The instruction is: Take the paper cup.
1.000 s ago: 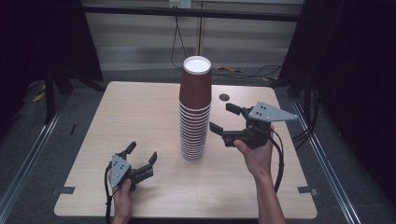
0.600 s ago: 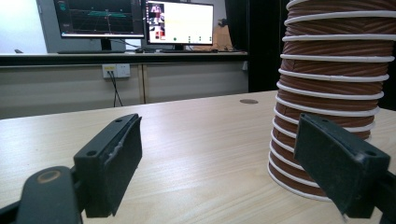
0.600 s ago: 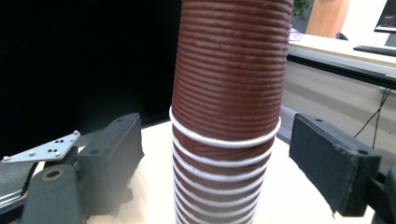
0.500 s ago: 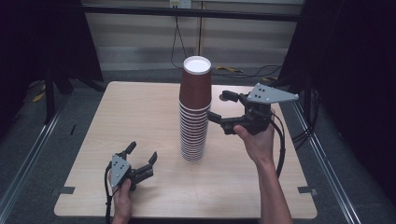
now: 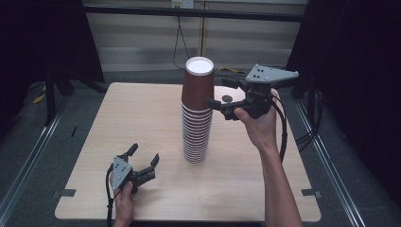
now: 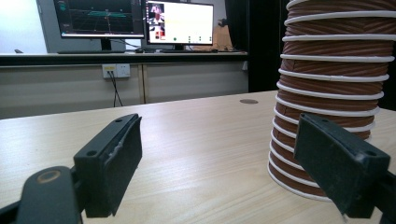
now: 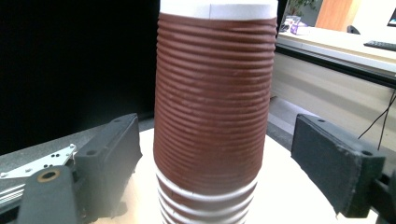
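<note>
A: Right tool (image 5: 218, 92) has climbed since a second ago, jaws spread either side of the top cup (image 7: 212, 98), not touching

B: High view has the cup stack (image 5: 196, 124) mid-bench (image 5: 142, 118); left tool (image 5: 144, 158) low, spread, empty. Monitors (image 6: 135, 18) show behind it, writing unreadable

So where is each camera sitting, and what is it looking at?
High view: above the table's near edge, looking forward and down; both forearms, left tool and right tool show.
Left gripper view: low on the wooden table, facing the tall stack of brown ribbed paper cups' base; its jaws show.
Right gripper view: raised, facing the top cup; its jaws show.
All three share the stack.
</note>
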{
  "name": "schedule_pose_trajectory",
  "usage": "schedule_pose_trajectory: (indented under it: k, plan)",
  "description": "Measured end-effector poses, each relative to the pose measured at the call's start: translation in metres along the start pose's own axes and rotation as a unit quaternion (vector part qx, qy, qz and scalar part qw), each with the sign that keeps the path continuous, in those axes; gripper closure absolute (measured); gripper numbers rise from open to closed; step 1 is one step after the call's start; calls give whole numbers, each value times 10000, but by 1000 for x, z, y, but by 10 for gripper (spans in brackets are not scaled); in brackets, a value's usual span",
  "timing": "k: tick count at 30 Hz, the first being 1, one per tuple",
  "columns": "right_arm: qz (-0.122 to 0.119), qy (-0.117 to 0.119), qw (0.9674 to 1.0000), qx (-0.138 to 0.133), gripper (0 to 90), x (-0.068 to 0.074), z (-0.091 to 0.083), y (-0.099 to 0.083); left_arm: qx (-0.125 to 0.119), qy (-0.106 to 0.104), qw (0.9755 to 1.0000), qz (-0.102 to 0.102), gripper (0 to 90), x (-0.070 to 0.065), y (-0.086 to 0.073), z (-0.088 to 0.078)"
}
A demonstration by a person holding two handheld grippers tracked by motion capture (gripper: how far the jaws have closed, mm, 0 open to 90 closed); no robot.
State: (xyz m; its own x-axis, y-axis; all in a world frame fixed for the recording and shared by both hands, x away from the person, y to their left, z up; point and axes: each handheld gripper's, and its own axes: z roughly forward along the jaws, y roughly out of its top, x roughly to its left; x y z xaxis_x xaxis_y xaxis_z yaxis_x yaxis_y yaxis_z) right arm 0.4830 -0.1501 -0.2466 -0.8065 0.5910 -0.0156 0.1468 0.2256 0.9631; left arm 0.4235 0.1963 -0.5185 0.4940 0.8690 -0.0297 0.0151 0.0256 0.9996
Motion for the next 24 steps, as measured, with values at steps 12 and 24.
schedule_pose_trajectory:
  k: [12,24]
  plan:
    - [-23,120,9997,205,139,-4,19,19,1,-4,10000,3,153,0,0,0]
    - [18,171,9993,332,131,-7,34,31,2,-6,10000,6,153,0,0,0]
